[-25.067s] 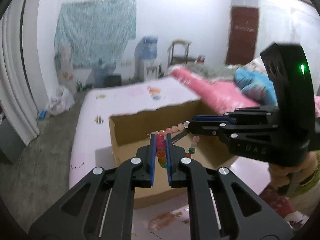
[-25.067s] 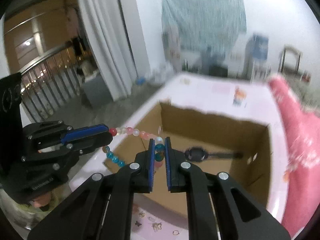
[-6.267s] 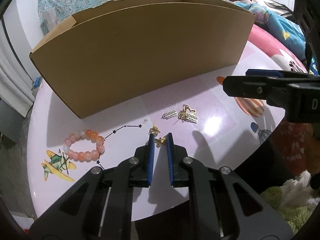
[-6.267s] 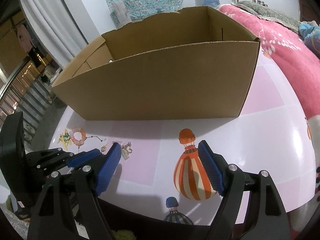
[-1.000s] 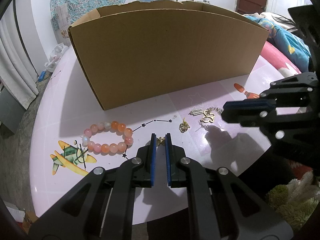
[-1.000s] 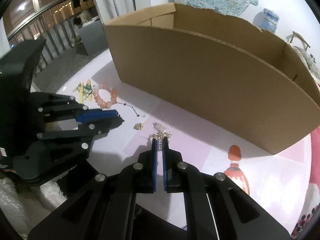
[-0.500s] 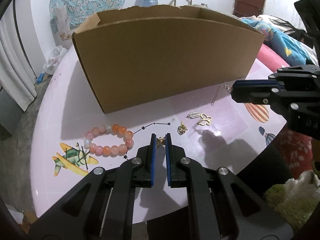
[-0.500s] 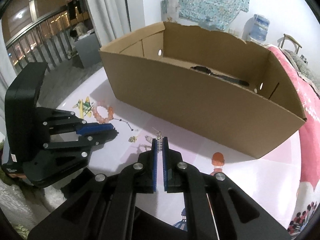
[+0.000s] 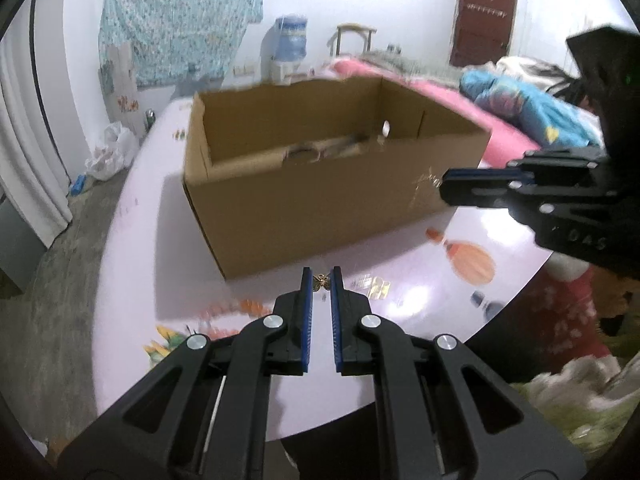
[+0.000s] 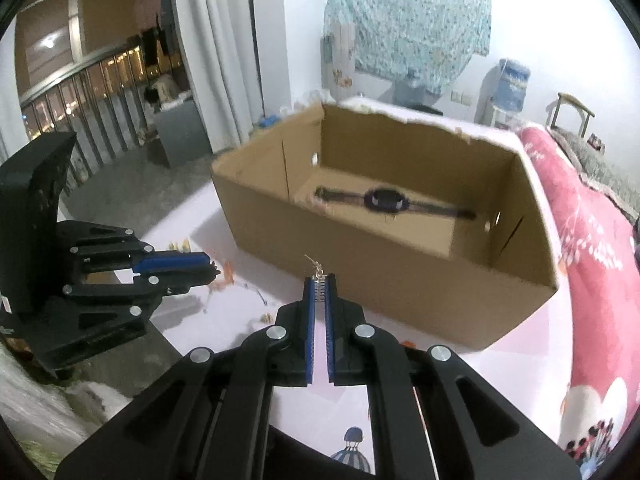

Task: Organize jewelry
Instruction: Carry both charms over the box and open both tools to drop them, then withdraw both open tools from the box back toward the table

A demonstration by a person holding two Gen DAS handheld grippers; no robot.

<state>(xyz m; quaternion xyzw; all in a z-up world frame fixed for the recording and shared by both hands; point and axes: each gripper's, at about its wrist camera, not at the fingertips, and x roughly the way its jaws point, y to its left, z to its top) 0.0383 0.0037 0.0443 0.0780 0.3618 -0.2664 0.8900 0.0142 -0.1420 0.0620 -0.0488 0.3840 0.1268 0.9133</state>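
Observation:
An open cardboard box (image 9: 320, 208) stands on the pink round table (image 9: 136, 264); in the right wrist view the box (image 10: 400, 280) holds a black watch (image 10: 386, 199). My left gripper (image 9: 320, 278) is shut on a small gold butterfly charm (image 9: 320, 280), held above the table in front of the box. My right gripper (image 10: 319, 286) is shut on a silver earring (image 10: 318, 276) with its hook sticking up, near the box's front wall. It also shows in the left wrist view (image 9: 446, 184) at the box's right corner. Pink beads (image 10: 226, 272) and gold pieces (image 9: 374, 286) lie on the table.
A bed with a pink quilt (image 10: 592, 240) runs along the right of the table. Curtains (image 10: 216, 52) and a railing (image 10: 80, 92) are at the left. A water dispenser (image 9: 290, 46) and a chair (image 9: 354, 38) stand by the far wall.
Both grippers have risen from the table with their pieces, so the box's inside now shows in both views. The beads and other pieces stay on the table.

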